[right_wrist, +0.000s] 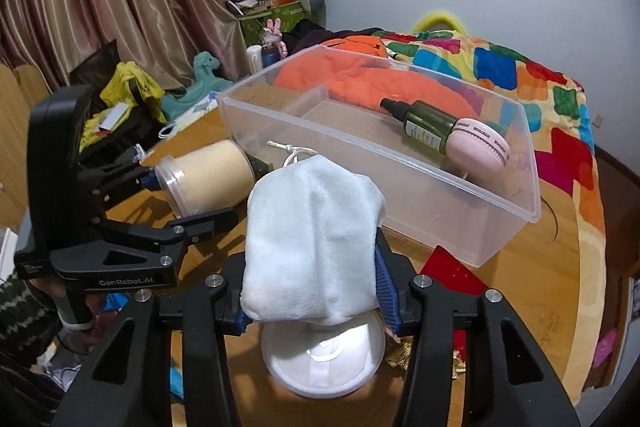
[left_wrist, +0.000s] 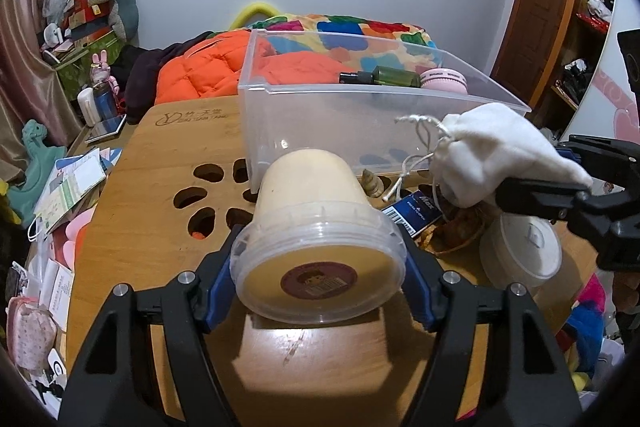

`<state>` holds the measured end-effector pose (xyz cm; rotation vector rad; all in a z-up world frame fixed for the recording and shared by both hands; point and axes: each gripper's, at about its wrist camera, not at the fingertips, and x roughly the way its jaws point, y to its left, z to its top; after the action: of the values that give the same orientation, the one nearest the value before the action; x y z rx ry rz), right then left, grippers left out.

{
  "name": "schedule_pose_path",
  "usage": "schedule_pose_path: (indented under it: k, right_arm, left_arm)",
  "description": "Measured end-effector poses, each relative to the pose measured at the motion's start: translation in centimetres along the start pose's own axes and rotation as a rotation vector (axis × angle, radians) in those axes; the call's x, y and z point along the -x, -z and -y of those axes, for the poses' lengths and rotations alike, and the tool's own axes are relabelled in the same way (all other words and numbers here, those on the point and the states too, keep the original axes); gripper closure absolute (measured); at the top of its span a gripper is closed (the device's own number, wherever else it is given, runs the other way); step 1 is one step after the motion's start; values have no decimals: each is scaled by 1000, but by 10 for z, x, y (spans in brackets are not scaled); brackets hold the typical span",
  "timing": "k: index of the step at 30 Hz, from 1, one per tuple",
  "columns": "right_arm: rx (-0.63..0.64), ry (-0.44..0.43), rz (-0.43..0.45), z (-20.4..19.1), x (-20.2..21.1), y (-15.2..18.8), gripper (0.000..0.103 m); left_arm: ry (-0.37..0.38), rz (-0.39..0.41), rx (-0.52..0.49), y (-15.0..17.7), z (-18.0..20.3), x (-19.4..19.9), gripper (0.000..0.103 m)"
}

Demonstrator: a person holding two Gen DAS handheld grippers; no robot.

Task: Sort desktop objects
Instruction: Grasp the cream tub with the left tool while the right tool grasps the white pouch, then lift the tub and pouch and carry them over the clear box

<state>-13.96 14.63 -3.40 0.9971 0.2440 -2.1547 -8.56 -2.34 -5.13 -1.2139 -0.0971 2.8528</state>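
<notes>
While L tool [left_wrist: 320, 267] clamps round plastic tub [left_wrist: 316, 227] | R tool [right_wrist: 312, 291] pinches fuzzy pouch [right_wrist: 312, 239]

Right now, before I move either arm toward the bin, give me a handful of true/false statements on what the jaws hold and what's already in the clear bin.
1. The left gripper has its jaws clamped on the cream-coloured tub. True.
2. The tub is held upright. False: it lies on its side, lid toward the camera.
3. The right gripper carries a white drawstring pouch. True.
4. The clear plastic bin holds nothing yet. False: a green spray bottle and a pink round case lie inside, touching each other.
5. The pouch is already inside the bin. False: it is outside, in front of the near wall.
</notes>
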Motion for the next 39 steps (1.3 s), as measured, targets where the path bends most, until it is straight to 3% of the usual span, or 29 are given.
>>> schedule_pose_path:
  k: [39]
  right_arm:
    - [-22, 0, 155, -4, 68, -9, 59]
  left_arm:
    - [37, 85, 41, -12, 0, 42, 34]
